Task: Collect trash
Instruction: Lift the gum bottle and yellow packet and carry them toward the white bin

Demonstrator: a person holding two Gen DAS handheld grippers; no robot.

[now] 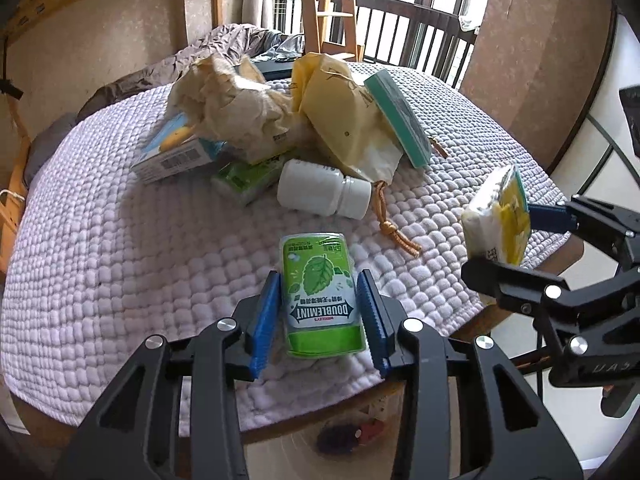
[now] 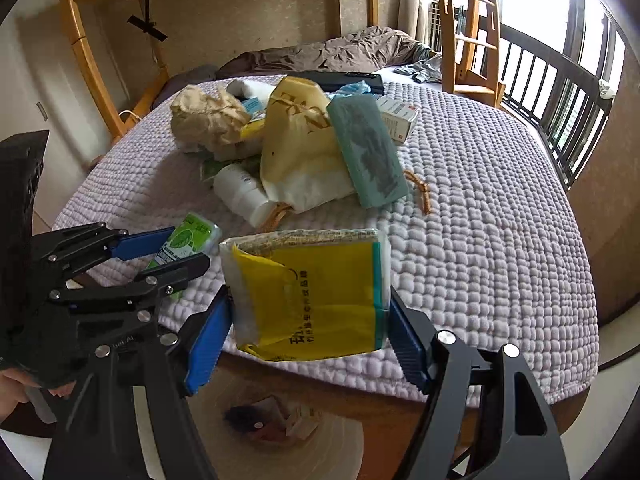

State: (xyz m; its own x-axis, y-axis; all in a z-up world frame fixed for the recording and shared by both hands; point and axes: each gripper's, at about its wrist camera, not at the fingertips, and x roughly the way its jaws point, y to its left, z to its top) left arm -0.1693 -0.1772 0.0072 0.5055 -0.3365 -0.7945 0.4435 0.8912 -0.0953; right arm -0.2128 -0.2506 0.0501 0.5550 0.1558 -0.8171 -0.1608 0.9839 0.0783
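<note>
Wooden bunk frame [image 2: 76, 32]; dark railing [image 2: 560, 92] (daylight behind); beige wall [image 2: 248, 12].

Daylight floods both wrist views from a window [image 2: 576, 36] in the upper right of the frame, where the panes blow out to near white behind dark railing bars [image 1: 404, 36]. The quilted bed cover [image 1: 120, 240] is evenly lit, with soft shadows falling toward the lower left beneath the heap of wrappers. Fisheye distortion bows the wooden bed frame [image 2: 84, 48] and walls, and black vignetting clips the corners. Focus holds across the centre; the floor along the bottom edge is dim and blurred, and print on the yellow packet [image 2: 316, 300] is slightly smeared.
</note>
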